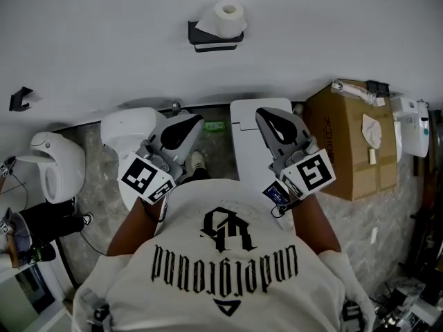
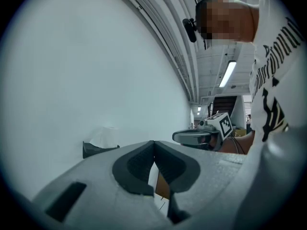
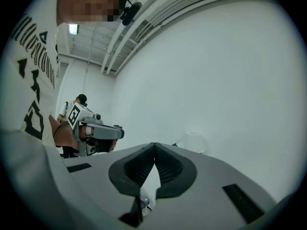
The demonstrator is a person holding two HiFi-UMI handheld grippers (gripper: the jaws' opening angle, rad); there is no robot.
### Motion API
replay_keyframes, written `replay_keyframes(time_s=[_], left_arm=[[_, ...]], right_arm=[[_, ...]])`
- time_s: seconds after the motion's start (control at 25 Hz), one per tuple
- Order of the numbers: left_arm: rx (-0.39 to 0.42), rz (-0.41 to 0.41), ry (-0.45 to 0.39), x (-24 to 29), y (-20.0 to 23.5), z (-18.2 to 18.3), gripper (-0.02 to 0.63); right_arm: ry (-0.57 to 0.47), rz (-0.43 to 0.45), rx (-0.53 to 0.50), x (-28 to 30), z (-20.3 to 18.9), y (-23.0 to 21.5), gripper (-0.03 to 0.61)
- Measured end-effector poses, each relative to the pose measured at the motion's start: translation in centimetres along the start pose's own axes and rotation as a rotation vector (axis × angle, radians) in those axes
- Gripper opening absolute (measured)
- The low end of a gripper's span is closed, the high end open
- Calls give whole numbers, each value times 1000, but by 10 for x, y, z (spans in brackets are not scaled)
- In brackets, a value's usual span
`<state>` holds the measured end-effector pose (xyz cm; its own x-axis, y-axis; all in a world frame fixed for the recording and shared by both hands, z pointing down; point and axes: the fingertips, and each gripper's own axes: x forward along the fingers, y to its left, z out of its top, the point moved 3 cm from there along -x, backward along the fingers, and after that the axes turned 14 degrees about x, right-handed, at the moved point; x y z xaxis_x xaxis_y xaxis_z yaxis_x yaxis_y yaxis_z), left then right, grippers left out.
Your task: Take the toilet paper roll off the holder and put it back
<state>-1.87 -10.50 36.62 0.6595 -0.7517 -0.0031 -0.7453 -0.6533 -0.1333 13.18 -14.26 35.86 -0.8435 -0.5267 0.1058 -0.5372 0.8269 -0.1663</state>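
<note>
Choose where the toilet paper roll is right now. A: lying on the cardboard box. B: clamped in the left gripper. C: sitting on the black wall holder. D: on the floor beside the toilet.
C: the toilet paper roll sits on the black holder on the wall, while the left gripper and right gripper are both shut on nothing, short of it.

Looking along the left gripper (image 2: 154, 145): its two grey jaws with the dark pads (image 2: 136, 169) meet at the tips, with nothing pinched between them. Off to the left, on the plain white wall (image 2: 86, 71), the toilet paper roll (image 2: 108, 134) sits on its dark holder (image 2: 96, 149), well apart from the tips. On the right, the right gripper (image 2: 180, 137) hovers roughly level with its marker cube (image 2: 223, 125), beside the person's white printed shirt (image 2: 276, 95). A strip light (image 2: 227, 74) runs overhead.
</note>
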Motion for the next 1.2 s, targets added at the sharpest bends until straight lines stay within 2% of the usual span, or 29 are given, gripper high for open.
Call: replay_keyframes(time_s=[0.32,0.56,0.84,1.2], left_arm=[[25,92,-22,-23,-61,11,14],[0,148,7,-50,-93,16,14],[0,145,28,-74,-121,22,14],[9,85,27,-115,-135,24,14]], right_arm=[[25,71,5,-59,-18,20,14],[44,127,23,-86,-28,39,14],[62,165,19,-101,-34,68,14],[57,134,21,-114,-44,116,14]])
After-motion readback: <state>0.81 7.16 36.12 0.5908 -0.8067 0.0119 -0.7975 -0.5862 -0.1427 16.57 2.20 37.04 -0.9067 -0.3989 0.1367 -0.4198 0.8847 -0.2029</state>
